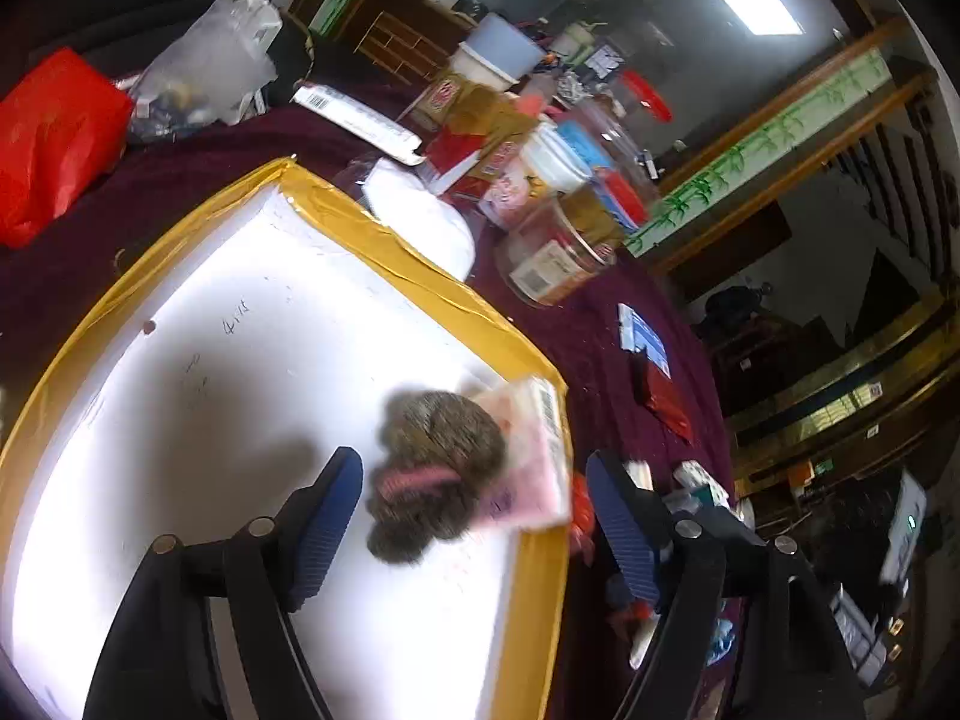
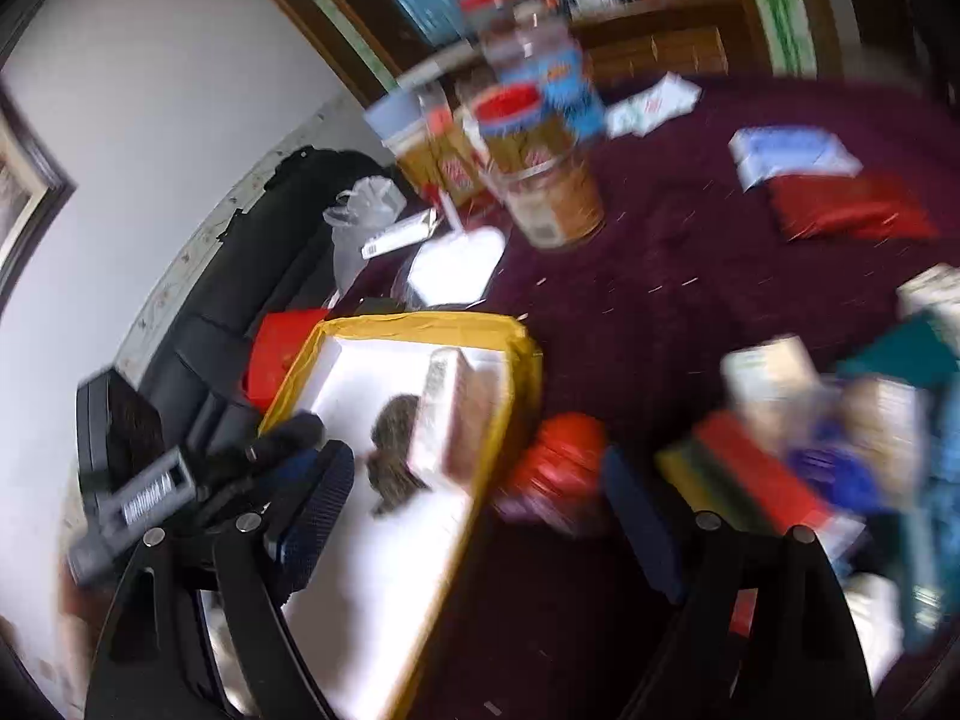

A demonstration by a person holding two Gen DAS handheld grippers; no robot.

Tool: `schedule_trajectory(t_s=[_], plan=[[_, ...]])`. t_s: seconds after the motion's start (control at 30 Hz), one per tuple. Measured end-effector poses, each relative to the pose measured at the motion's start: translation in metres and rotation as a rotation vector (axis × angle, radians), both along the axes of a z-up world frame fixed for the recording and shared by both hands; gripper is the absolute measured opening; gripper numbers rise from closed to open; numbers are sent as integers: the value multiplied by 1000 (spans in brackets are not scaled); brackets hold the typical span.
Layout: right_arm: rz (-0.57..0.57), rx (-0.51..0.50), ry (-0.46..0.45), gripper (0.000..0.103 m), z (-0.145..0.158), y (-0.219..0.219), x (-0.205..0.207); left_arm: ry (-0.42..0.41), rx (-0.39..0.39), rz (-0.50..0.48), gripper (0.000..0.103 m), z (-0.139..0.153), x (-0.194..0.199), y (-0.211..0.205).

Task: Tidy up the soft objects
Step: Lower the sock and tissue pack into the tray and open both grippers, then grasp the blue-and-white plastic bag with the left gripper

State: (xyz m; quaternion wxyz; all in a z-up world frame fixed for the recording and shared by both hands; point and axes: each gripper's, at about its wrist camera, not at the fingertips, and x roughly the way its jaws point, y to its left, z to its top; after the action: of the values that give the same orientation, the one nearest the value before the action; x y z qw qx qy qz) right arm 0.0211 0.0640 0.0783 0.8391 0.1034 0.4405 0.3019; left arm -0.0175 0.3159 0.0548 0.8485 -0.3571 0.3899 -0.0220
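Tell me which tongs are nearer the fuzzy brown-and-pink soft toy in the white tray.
Left. The left tongs straddle the fuzzy brown-and-pink soft toy, open. The right tongs sit farther back, over the tray's yellow edge.

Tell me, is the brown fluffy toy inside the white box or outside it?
Inside. The brown fluffy toy lies on the white floor of the box, within its yellow taped rim, beside a pink packet.

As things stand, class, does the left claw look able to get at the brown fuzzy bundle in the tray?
Probably yes. The left claw is open, and the brown fuzzy bundle lies right ahead between its fingers, with nothing across the path. Only the pink packet leans against the bundle's far side.
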Motion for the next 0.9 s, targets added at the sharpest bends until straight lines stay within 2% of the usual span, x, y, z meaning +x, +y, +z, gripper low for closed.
schedule_trajectory(t_s=[0.13, 0.23, 0.37, 0.43, 0.5, 0.57, 0.63, 0.73, 0.9], plan=[[-50, -41, -132, 85, 12, -51, -41, -25, 4, -52, 87, 16, -14, -27], [-164, -96, -255, 85, 14, -95, -70, -44, 27, -118, 90, 27, -23, -57], [-358, -211, -406, 95, 2, -148, -93, -58, 104, -227, 91, 35, -27, -108], [-416, -247, -405, 95, -9, -171, -92, -48, 147, -285, 91, 33, -25, -136], [-464, -241, -382, 95, -22, -191, -89, -22, 167, -320, 91, 27, -21, -156], [-504, -217, -332, 95, -34, -212, -83, 11, 170, -349, 91, 20, -18, -174], [-518, -141, -298, 95, -35, -228, -82, 41, 177, -361, 91, 13, -13, -187], [-500, -113, -262, 95, -41, -234, -80, 56, 187, -349, 91, 11, -9, -194], [-448, -111, -218, 95, -48, -230, -79, 73, 230, -259, 91, 12, 7, -180]])
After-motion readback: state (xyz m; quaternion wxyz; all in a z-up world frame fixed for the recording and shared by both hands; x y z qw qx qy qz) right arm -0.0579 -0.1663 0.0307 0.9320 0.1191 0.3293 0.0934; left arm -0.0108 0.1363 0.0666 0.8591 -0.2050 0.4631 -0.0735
